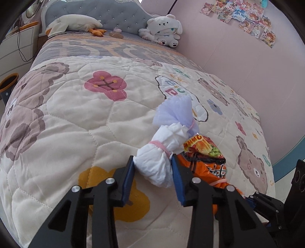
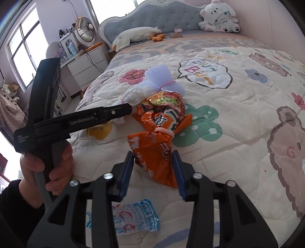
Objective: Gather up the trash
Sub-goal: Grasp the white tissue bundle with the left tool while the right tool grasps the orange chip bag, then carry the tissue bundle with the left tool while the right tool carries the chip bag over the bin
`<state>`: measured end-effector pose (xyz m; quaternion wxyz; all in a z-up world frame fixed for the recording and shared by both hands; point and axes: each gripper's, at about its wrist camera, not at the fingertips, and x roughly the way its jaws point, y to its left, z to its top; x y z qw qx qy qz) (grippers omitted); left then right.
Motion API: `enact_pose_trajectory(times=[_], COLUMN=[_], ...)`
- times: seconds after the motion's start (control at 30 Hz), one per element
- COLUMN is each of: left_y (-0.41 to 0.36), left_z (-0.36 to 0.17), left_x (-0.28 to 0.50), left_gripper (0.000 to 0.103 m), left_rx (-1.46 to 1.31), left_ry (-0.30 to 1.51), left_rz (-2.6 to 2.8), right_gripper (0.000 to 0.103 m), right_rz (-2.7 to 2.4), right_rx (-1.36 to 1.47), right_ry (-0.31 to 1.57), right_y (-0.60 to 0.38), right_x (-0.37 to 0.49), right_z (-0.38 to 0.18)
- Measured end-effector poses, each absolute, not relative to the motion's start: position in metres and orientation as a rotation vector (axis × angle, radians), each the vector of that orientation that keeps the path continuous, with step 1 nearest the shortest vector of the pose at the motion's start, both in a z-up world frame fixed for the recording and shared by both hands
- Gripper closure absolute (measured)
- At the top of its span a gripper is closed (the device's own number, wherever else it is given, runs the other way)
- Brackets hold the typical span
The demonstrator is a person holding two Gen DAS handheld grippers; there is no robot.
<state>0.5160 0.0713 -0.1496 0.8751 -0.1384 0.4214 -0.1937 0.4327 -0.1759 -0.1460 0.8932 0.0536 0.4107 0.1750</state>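
Trash still lies on the bed: our left gripper clamps the white wad, our right gripper brackets the orange wrapper unclenched; the candy wrapper remains uncollected.

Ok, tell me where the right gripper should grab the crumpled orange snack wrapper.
Grip the orange snack wrapper on its flat near tail, coming from the bed's foot with the right gripper. That tail lies between the open fingers, below the pink rubber band.

Daylight pours through the window; pink wall, tufted grey headboard, white drawers beside the bed.
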Motion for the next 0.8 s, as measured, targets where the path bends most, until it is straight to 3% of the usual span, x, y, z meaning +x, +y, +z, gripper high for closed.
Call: enact_pose_trajectory(times=[0.23,0.8], left_y=[0.079,0.100], left_z=[-0.141,-0.092], left_x=[0.510,0.457], left_gripper=[0.069,0.069], left_rx=[-0.327,-0.345], left_ry=[0.850,0.772], left_rz=[-0.408,-0.397], right_gripper=[0.079,0.080], right_rz=[0.310,0.184], right_rx=[0.110,0.140], right_ry=[0.850,0.732], right_y=[-0.181,-0.241], right_x=[0.436,0.385], right_z=[-0.144,-0.083])
